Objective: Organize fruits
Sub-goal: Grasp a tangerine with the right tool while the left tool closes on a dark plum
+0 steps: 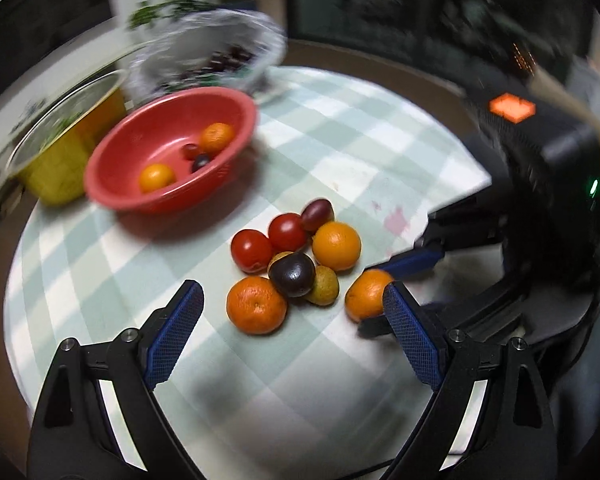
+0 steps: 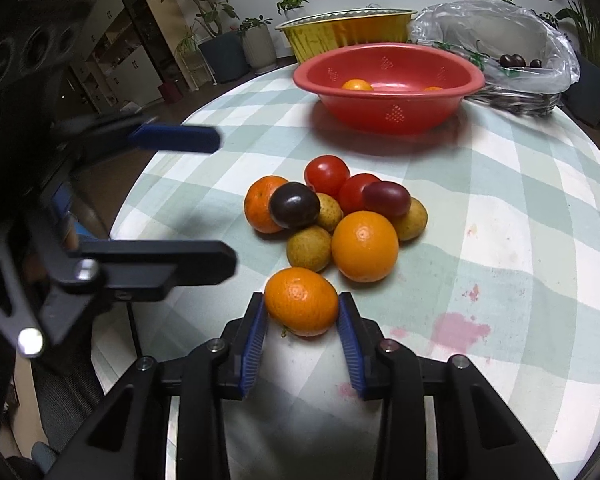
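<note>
Mid-grasp on 1 tangerine [image 2: 301, 301] lying on the worktop [image 2: 500, 240], just on the near side of the fruit pile [image 2: 336, 216]. Right gripper [image 2: 302, 312] fingers pinching it, pads touching both flanks. Left gripper [image 1: 292, 300] fingers spread wide, holding nothing, hovering on the near side of the pile. Red bowl [image 2: 388, 80] beyond the pile, already holding 2 oranges. Next, judging from this: lift clear without nudging the neighbouring fruit, carry past the pile, release over the red bowl
</note>
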`<state>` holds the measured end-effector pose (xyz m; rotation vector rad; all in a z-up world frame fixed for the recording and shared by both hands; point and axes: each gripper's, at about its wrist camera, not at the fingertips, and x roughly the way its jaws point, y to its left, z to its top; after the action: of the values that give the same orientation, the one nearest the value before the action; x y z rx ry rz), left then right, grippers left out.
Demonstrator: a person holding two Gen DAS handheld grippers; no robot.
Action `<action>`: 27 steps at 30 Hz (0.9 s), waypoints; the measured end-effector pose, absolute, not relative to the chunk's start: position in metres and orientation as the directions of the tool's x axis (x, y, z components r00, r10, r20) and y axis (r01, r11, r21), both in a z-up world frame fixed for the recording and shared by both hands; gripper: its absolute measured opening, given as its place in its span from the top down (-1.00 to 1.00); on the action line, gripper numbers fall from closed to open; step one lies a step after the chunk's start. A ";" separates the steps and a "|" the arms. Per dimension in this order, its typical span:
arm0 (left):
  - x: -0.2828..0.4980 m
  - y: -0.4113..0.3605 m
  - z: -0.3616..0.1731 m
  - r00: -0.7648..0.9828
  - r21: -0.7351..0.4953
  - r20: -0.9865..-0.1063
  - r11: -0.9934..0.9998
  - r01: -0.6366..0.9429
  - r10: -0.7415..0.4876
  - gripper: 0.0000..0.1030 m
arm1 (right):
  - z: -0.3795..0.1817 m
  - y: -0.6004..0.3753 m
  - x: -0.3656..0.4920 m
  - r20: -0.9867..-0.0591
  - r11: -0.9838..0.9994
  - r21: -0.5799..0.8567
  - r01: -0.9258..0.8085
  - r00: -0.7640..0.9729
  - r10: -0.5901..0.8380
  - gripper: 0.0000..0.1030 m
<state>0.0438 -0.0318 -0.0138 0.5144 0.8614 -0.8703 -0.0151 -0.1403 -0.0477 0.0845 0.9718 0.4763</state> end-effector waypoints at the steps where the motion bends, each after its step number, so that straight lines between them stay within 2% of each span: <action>1: 0.045 -0.036 -0.015 0.341 0.075 -0.833 0.521 0.850 -0.436 -0.63 | -0.048 -0.141 -0.015 -0.772 0.892 0.282 -0.353 0.468 0.429 0.25; 2: 0.047 -0.038 -0.016 0.334 0.084 -0.839 0.504 0.860 -0.430 -0.59 | -0.048 -0.142 -0.015 -0.772 0.891 0.287 -0.353 0.466 0.433 0.25; 6: 0.056 -0.041 -0.019 0.317 0.101 -0.851 0.462 0.881 -0.420 -0.19 | -0.048 -0.147 -0.016 -0.769 0.884 0.309 -0.351 0.455 0.449 0.26; 12: 0.052 -0.052 -0.031 0.276 0.120 -0.874 0.373 0.920 -0.400 -0.15 | -0.048 -0.153 -0.017 -0.762 0.873 0.343 -0.348 0.440 0.475 0.26; 15: 0.053 -0.057 -0.035 0.269 0.125 -0.880 0.357 0.926 -0.391 0.05 | -0.048 -0.156 -0.017 -0.759 0.869 0.356 -0.345 0.435 0.484 0.26; 20: 0.059 -0.059 -0.035 0.265 0.106 -0.877 0.375 0.921 -0.402 0.10 | -0.049 -0.158 -0.017 -0.756 0.866 0.365 -0.342 0.433 0.491 0.26; 22: 0.060 -0.059 -0.035 0.257 0.099 -0.880 0.374 0.922 -0.399 0.25 | -0.049 -0.158 -0.017 -0.755 0.864 0.369 -0.342 0.432 0.493 0.26; 27: 0.060 -0.060 -0.037 0.251 0.093 -0.884 0.377 0.921 -0.395 0.26 | -0.048 -0.159 -0.017 -0.754 0.864 0.371 -0.341 0.432 0.495 0.26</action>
<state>0.0602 -0.0596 -0.0372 0.7115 0.9026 -1.0062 -0.0172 -0.1588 -0.0485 0.1717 0.9961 0.5240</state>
